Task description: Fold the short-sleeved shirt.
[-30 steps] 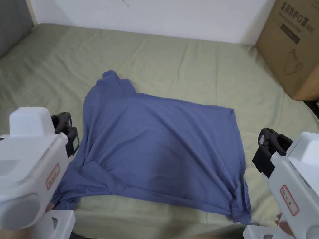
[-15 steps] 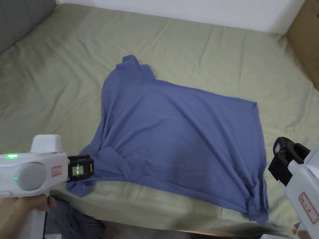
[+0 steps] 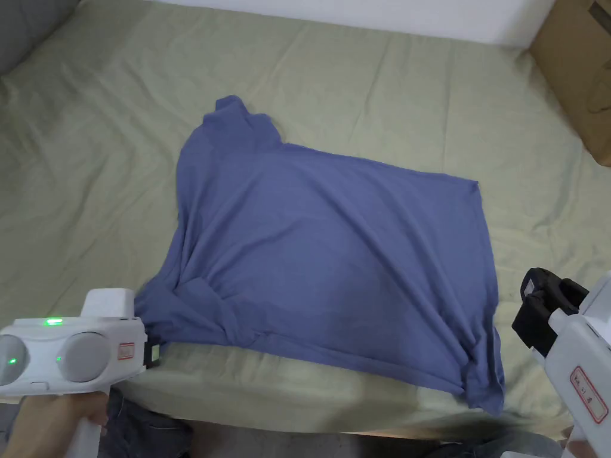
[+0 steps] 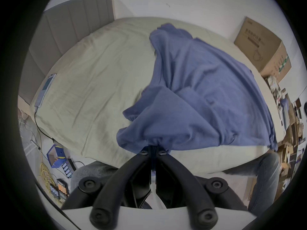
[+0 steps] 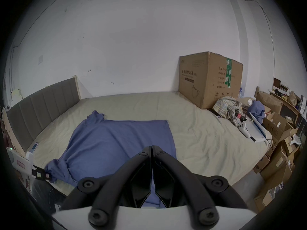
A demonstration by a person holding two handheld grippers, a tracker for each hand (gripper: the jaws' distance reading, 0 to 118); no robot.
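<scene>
Lower left of head view: left gripper (image 3: 152, 353), jaws pinching the near-left corner of the blue short-sleeved shirt (image 3: 334, 262); fabric bunches at the tips in left gripper view (image 4: 153, 148). Lower right: right gripper (image 3: 525, 310), jaws pressed together w/ nothing between, just off the shirt's right edge. Shirt lies spread mid-frame on the green bedsheet (image 3: 388, 95). Cardboard box (image 3: 576, 65) upper right.
</scene>
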